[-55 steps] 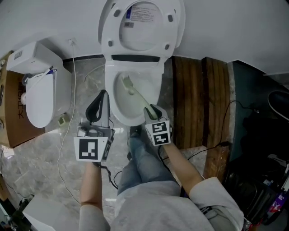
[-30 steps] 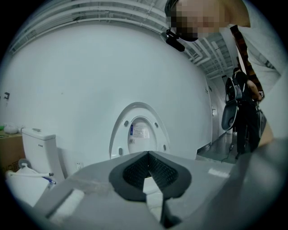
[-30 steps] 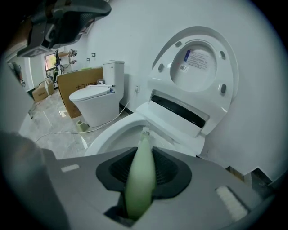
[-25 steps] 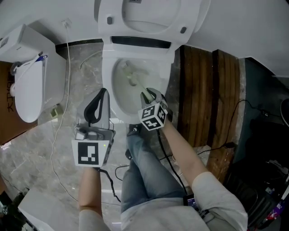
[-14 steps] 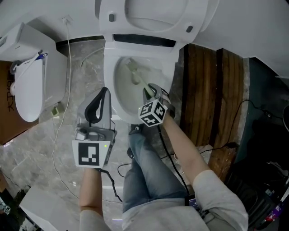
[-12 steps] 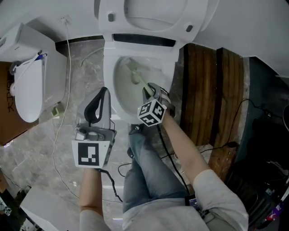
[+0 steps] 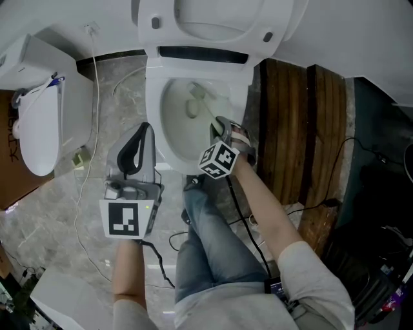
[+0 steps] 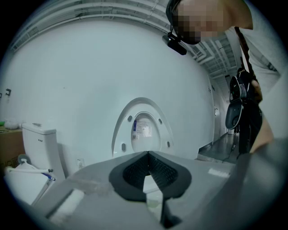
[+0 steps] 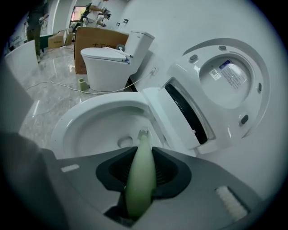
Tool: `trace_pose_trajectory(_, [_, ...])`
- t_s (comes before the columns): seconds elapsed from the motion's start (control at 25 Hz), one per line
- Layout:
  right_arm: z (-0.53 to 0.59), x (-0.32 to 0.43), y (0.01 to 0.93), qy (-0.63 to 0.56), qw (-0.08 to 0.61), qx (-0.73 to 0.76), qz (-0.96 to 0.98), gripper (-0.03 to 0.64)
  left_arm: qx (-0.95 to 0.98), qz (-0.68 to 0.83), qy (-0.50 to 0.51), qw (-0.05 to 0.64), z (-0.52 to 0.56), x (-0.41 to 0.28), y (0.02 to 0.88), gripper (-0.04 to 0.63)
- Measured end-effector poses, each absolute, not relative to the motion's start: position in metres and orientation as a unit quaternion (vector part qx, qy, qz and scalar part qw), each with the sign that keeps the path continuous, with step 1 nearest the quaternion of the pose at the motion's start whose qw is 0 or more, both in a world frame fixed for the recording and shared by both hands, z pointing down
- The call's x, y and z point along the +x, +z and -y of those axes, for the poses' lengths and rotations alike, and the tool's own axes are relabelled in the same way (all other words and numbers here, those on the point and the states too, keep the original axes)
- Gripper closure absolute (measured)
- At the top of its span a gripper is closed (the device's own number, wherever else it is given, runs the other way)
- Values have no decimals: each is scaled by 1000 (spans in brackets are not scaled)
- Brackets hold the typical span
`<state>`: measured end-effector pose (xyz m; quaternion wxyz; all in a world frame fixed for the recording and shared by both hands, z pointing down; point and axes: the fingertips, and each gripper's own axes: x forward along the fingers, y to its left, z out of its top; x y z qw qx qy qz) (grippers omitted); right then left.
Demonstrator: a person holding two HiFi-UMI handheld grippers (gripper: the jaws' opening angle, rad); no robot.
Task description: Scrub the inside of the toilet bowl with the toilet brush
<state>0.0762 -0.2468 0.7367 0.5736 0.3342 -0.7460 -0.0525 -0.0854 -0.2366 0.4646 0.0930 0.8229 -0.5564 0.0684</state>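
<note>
The white toilet bowl (image 7: pixel 169 138) stands open with its lid (image 7: pixel 213 19) raised. A pale green toilet brush (image 7: pixel 208 109) reaches down into it, the bristle head (image 7: pixel 197 91) against the back of the bowl near the drain. My right gripper (image 7: pixel 224 132) hovers at the bowl's front right rim, shut on the brush handle (image 9: pixel 140 177); the bristle tip (image 9: pixel 143 133) shows beyond the jaws, above the bowl (image 9: pixel 90 130). My left gripper (image 7: pixel 140 140) is left of the bowl, over the floor, shut with nothing in it. In the left gripper view it (image 8: pixel 148 155) points at the raised lid (image 8: pixel 144 130).
A second white toilet (image 7: pixel 39 122) stands at the left beside a cardboard box (image 7: pixel 8 167). Dark wooden planks (image 7: pixel 290 129) lie right of the bowl. Cables (image 7: pixel 90 161) trail over the marble floor. Dark equipment (image 7: pixel 381 219) fills the right edge. The person's legs (image 7: pixel 206 245) are below the bowl.
The right gripper has shifted a little to the right along the rim, sweeping the brush head from the bowl's back left to its back middle. The left gripper has held still.
</note>
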Motion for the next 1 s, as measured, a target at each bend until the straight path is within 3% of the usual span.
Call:
trace_pose_trajectory(0.6, [219,122,735,-41,621,311,718,517,833,542,65,85,223,-74,455,591])
trace_pose_trajectory(1.0, [179,120,737,34,622,288,728,518,835,541,62,77,213,-71,445,591])
